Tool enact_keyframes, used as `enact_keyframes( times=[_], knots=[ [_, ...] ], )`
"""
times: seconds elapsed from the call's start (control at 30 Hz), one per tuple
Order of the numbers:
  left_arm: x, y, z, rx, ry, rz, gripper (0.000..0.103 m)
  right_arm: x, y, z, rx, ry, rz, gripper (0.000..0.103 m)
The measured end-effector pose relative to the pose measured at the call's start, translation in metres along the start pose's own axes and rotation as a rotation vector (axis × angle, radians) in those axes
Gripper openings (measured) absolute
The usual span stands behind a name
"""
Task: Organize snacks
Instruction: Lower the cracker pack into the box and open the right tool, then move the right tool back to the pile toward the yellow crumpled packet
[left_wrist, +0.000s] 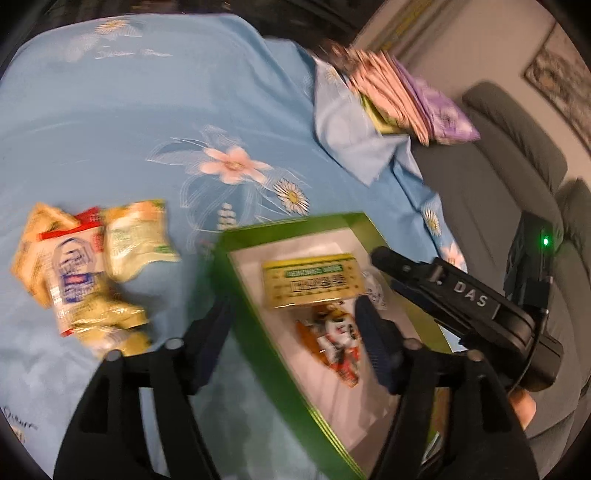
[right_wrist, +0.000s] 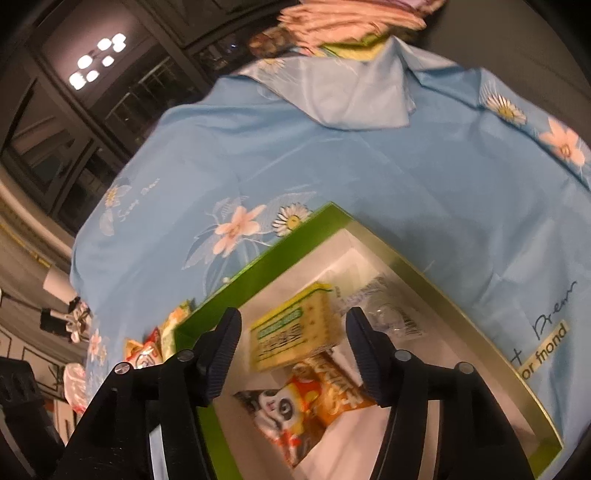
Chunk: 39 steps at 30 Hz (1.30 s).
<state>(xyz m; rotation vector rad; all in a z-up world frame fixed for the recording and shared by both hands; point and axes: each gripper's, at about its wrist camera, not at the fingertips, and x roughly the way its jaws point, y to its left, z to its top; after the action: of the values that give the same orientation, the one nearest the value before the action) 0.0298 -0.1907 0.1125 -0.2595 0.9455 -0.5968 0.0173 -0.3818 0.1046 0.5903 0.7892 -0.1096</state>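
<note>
A green box (left_wrist: 236, 280) with a white inside sits on a blue flowered cloth (left_wrist: 129, 129). In it lie a yellow-green snack packet (left_wrist: 312, 278), an orange panda packet (left_wrist: 332, 339) and a clear wrapper (left_wrist: 375, 288). My left gripper (left_wrist: 291, 325) is open above the box's left wall. My right gripper (right_wrist: 291, 345) is open above the box (right_wrist: 258, 269), over the yellow-green packet (right_wrist: 291, 334) and the panda packet (right_wrist: 306, 402); it also shows in the left wrist view (left_wrist: 384, 254). A pile of loose snack packets (left_wrist: 85, 269) lies left of the box.
A stack of pink and purple sachets (left_wrist: 402, 96) sits at the far right edge of the cloth, beside a folded-up corner. A grey sofa (left_wrist: 498, 177) stands to the right. Dark windows (right_wrist: 74, 110) lie beyond the table.
</note>
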Motion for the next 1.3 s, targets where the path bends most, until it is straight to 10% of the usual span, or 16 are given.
enact_keyframes(
  times=[0.47, 0.83, 1.3],
  knots=[
    [-0.119, 0.113, -0.019, -0.207, -0.122, 0.248, 0.098, -0.012, 0.104, -0.036, -0.250, -0.031, 0.164, 0.084],
    [-0.103, 0.184, -0.053, -0.317, -0.055, 0.401, 0.098, 0.085, 0.172, -0.095, -0.414, 0.234, 0.157, 0.084],
    [-0.100, 0.198, -0.055, -0.347, -0.001, 0.299, 0.098, 0.115, 0.163, -0.110, -0.291, 0.321, 0.203, 0.059]
  ],
)
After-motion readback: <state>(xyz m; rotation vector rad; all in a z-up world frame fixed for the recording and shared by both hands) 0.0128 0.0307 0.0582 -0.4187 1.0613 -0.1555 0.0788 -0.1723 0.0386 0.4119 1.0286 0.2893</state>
